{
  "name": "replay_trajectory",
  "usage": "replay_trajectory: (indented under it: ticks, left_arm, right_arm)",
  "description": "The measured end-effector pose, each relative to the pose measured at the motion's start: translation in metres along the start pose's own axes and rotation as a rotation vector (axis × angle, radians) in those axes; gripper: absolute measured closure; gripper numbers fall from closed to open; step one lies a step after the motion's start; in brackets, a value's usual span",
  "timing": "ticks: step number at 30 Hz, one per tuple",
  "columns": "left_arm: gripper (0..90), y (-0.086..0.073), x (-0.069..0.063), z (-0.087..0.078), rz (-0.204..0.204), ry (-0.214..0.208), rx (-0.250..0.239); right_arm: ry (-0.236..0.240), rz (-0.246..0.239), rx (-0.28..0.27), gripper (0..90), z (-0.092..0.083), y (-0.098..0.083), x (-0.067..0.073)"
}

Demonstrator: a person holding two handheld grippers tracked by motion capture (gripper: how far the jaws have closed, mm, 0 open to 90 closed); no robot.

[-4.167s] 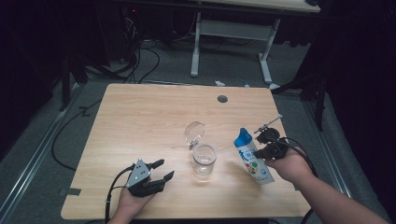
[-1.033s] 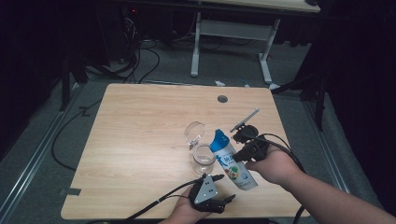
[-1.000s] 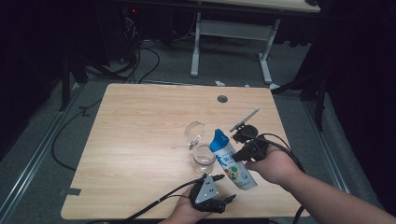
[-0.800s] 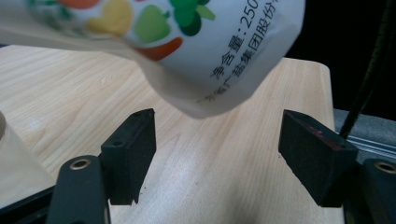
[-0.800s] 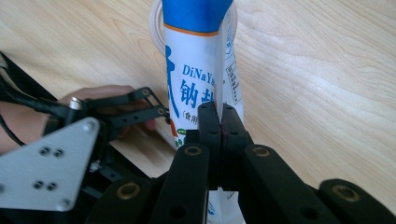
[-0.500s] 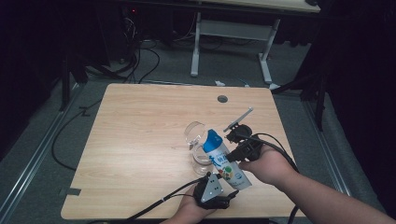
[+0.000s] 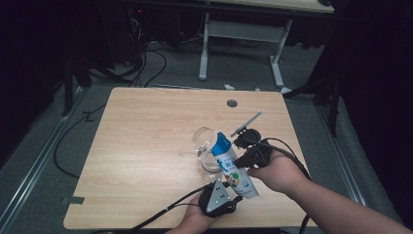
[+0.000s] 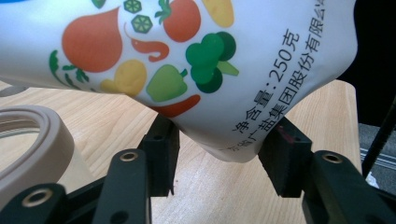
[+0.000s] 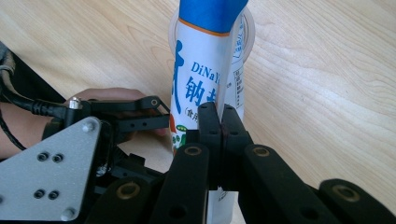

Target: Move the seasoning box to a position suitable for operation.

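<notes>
A white pouch [image 7: 234,168] with a blue top and printed vegetables hangs tilted over the table, its top leaning toward the glass jar [image 7: 209,170]. My right gripper [image 7: 238,143] is shut on a side edge of the pouch [image 9: 201,70], the pads [image 9: 209,122] pinched flat on it. My left gripper [image 7: 233,195] sits under the pouch's bottom end [image 8: 219,88]. Its jaws have just been closing and both pads [image 8: 159,149] now touch the bottom corner's flanks.
The jar's clear round lid [image 7: 202,138] lies just behind the jar. A beige rim [image 8: 32,135] is close at the left of the left gripper view. A round hole [image 7: 232,103] marks the table's far side. The table's front edge [image 7: 146,225] lies just behind my left hand.
The right gripper has carried the pouch left, over the jar. The left gripper has come up to the pouch's bottom and its jaws have narrowed onto it.
</notes>
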State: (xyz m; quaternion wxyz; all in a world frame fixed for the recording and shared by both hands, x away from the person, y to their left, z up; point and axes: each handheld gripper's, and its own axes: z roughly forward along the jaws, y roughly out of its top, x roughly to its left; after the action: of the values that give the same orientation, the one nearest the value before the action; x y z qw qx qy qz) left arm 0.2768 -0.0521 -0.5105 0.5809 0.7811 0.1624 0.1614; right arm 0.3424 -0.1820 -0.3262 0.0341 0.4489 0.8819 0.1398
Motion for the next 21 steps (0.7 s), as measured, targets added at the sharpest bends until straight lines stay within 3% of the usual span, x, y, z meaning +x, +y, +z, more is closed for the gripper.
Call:
replay_trajectory:
  ticks: [12, 21]
  left_arm:
    - [55.5, 0.0033, -0.0044, -0.0088, -0.004, -0.015, -0.001]
    - [56.0, 0.0053, -0.0034, -0.0071, -0.002, 0.006, 0.01]
  right_arm:
    - [0.002, -0.017, -0.005, 90.0, 0.0005, 0.0005, 0.0014]
    - [0.002, -0.028, -0.019, 90.0, 0.0061, 0.0054, -0.0061]
